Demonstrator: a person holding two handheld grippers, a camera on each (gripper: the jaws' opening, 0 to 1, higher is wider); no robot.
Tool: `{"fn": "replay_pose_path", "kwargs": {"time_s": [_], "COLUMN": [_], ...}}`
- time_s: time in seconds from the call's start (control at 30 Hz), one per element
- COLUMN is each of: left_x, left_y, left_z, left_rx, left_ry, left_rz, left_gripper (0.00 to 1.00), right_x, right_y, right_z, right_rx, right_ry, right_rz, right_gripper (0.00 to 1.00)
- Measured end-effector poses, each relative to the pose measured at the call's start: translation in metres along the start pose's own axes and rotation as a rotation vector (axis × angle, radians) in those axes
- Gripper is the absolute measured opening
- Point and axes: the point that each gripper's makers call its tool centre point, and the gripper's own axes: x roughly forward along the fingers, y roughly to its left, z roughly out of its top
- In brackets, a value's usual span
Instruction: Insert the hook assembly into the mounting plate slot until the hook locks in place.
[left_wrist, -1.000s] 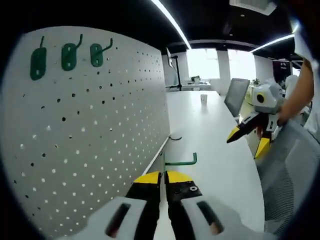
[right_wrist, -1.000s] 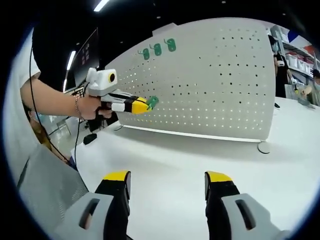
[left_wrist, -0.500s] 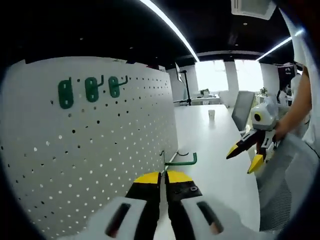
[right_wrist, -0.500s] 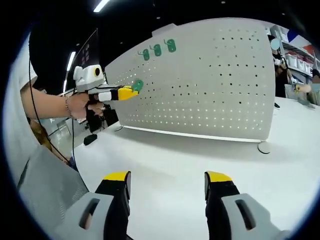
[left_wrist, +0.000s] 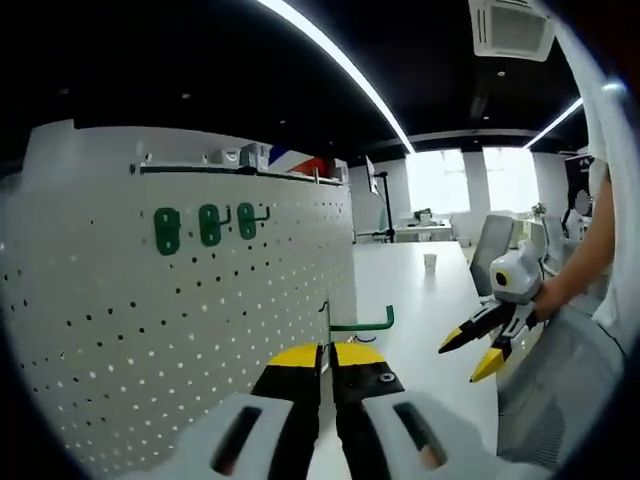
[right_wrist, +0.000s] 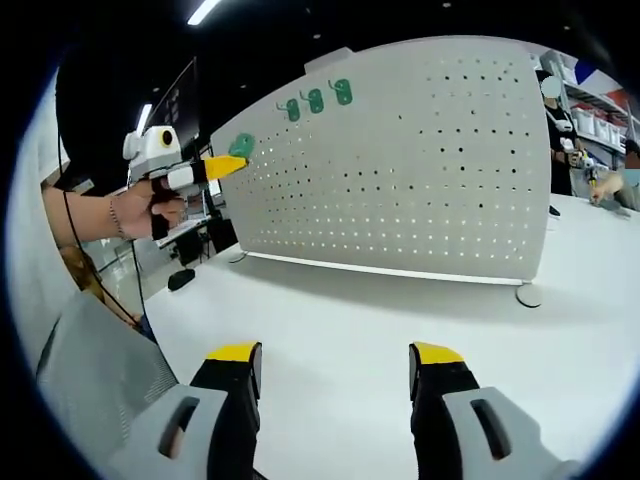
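Dark ceiling with light strips (left_wrist: 340, 60), bright windows (left_wrist: 445, 180) at the far end, long white table (right_wrist: 400, 330).

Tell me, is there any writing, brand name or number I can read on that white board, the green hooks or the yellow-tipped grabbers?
None is readable.
Pegboard: holes, no print.
Green hooks on it: no marking legible.
Left gripper, shut on a green hook: no label.
Right gripper, open: no label.

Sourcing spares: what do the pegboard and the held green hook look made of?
Pegboard: probably painted sheet metal, matte white, thin with evenly punched holes. Green hook: seemingly coated metal, a slim rigid rod with glossy green finish, clamped in the left gripper.
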Motion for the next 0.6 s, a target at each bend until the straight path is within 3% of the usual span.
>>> {"fn": "replay_pose_path", "kwargs": {"time_s": [0.2, 0.6], "left_x": [-0.014, -0.024], "left_y": [-0.006, -0.007], "left_z": [0.009, 0.003], "left_rx": [-0.028, -0.046], "left_ry": [-0.035, -0.035], "left_rz": [0.025, 0.056], "left_gripper": [0.03, 0.03], "right_x": [-0.001, 0.0], "right_y": [-0.001, -0.001], "right_z": [0.0, -0.001], "right_rx": [0.001, -0.004], "right_ry": [0.001, 0.004], "right_rz": [-0.003, -0.001], "right_gripper": [0.57, 0.57]}}
